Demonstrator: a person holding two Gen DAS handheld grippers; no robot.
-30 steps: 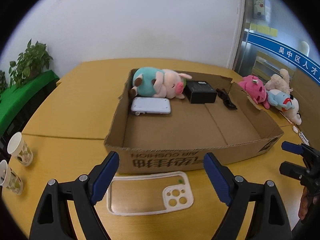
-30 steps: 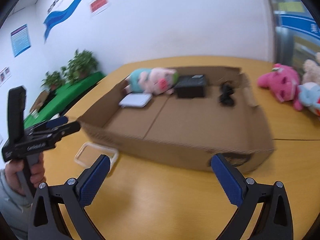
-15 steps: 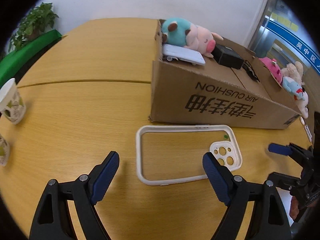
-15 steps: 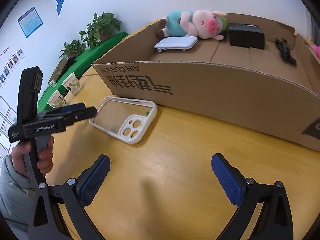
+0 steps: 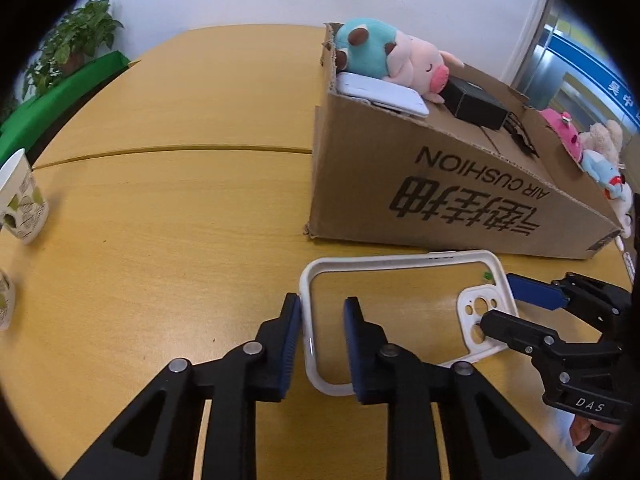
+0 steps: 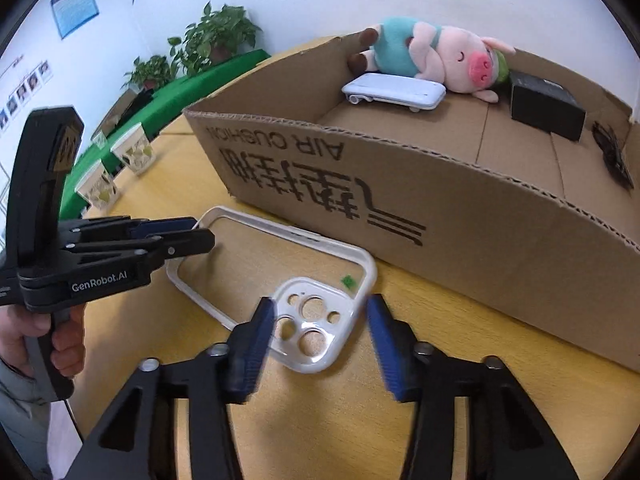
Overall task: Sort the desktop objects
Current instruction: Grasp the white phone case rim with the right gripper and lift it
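A white phone case (image 5: 400,258) (image 6: 294,233) lies flat on the wooden table in front of the cardboard box (image 5: 440,184) (image 6: 480,232). My left gripper (image 5: 320,316) (image 6: 202,230) straddles the rim at the case's plain end. Its jaws are closing, and a gap still shows beside the inner pad. My right gripper (image 6: 320,320) (image 5: 496,300) straddles the camera-cutout corner. Its jaws are also closing, blurred, and the pads do not clearly press. Inside the box lie a plush pig (image 5: 384,56) (image 6: 436,52), a white device (image 6: 396,90) and a black box (image 6: 544,104).
Paper cups (image 5: 22,200) (image 6: 134,148) stand at the table's left edge. Several plush toys (image 5: 568,136) lie beyond the box's far end. A black cable (image 6: 612,156) rests in the box. Potted plants (image 6: 216,36) line a green ledge behind the table.
Both grippers came down to the phone case and their jaws narrowed from wide open. The left now spans the plain end's rim, the right the camera corner.
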